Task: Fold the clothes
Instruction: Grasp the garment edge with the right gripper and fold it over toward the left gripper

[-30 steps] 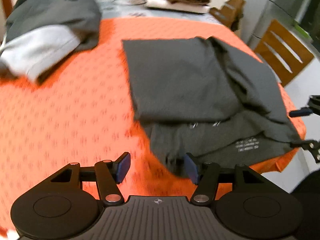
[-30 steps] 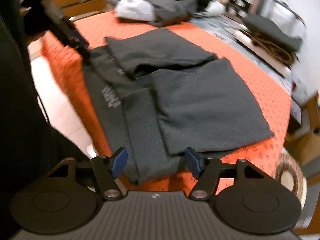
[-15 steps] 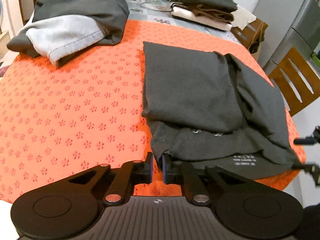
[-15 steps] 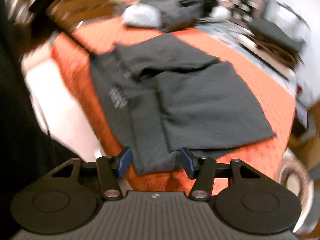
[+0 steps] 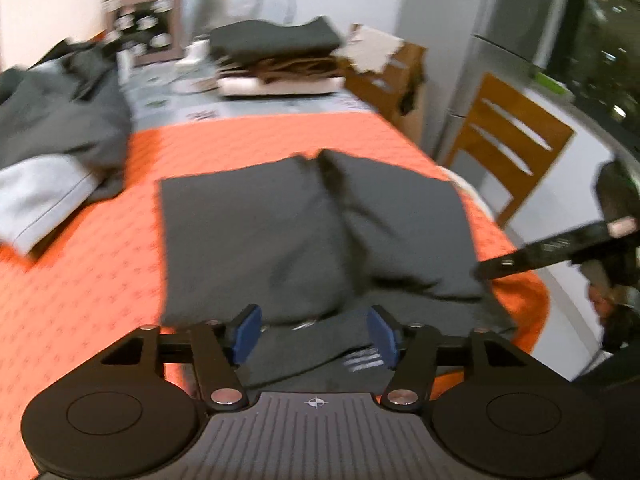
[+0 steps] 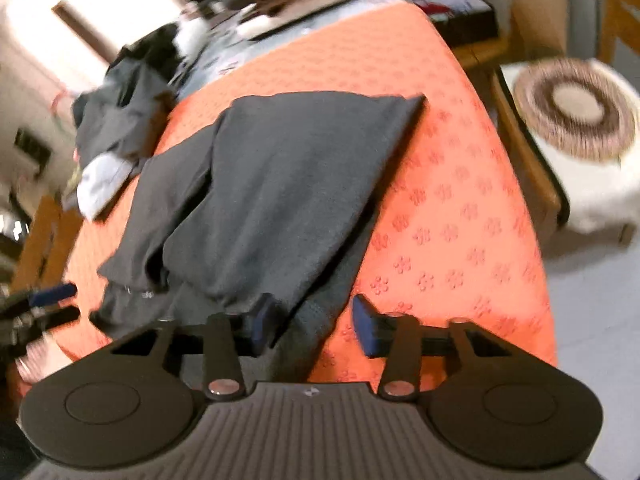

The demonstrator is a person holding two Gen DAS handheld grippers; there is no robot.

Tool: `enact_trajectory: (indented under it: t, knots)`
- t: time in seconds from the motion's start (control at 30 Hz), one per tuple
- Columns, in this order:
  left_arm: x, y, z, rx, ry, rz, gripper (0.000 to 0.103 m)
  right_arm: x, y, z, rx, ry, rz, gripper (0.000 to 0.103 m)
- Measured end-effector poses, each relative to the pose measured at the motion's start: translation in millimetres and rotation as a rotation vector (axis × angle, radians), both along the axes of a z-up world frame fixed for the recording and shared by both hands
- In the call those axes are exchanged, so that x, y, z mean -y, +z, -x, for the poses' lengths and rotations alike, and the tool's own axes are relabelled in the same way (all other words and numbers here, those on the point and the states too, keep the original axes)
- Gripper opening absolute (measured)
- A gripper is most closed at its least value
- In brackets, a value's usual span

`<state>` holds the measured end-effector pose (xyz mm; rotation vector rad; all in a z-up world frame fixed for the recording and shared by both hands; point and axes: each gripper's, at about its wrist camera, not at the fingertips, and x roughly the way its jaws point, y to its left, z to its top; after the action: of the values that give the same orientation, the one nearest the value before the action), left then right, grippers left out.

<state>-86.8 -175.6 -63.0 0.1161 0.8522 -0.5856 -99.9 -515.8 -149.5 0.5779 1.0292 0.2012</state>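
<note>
A dark grey garment [image 5: 304, 232] lies partly folded on the orange tablecloth [image 5: 100, 280], both sides folded in over the middle, its bottom part with white print near the table's front edge. My left gripper [image 5: 314, 334] is open just above that bottom part. My right gripper [image 6: 312, 320] is open over the garment's [image 6: 288, 184] near corner at the table's edge, the cloth lying between its fingers. The right gripper also shows at the right of the left wrist view [image 5: 552, 248]. The left gripper shows at the left edge of the right wrist view [image 6: 44, 300].
A heap of grey and pale clothes [image 5: 52, 152] lies at the far left of the table. A stack of folded clothes [image 5: 276, 60] sits at the far end. A wooden chair [image 5: 508, 144] stands to the right. A round woven mat [image 6: 576, 108] lies beyond the table.
My left gripper, shut at the garment's bottom edge half a second ago, has opened and shifted over its middle. My right gripper has swung round to the garment's other corner.
</note>
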Motion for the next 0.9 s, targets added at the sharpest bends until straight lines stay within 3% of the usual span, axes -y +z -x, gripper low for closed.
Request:
enact_trajectory:
  t: [0.1,0.33,0.5,0.57,0.6,0.63,0.7,0.83,0.9]
  knots:
    - [29,-2,1,0.000,-0.094,0.024,0.073,1,-7,-4,-0.031,-0.034,-0.065,0.015]
    - [97,-5,0,-0.099,-0.288,0.180,0.081,1,18,-10,0.012,-0.005,-0.128,0.012]
    - [136,-13,8,-0.040,-0.304,0.071,0.079,1,33,-15,0.036,0.008,-0.147,0.012]
    - [144,-17,9,-0.023,-0.292,0.023,0.071,0,38,-16,0.048,0.015,-0.153,0.012]
    - [146,-19,9,-0.029,-0.298,0.007,0.056,0,39,-17,0.053,0.016,-0.156,0.012]
    - [147,-21,8,-0.041,-0.311,0.000,0.032,1,41,-17,0.058,0.017,-0.159,0.012]
    - [145,-21,9,-0.028,-0.313,-0.011,0.010,3,41,-18,0.061,0.021,-0.162,0.012]
    - [137,-15,5,-0.019,-0.288,0.017,0.007,17,35,-19,0.059,-0.021,-0.200,0.022]
    - [133,-11,4,-0.013,-0.275,0.027,0.007,31,26,-20,0.044,-0.104,-0.245,0.046]
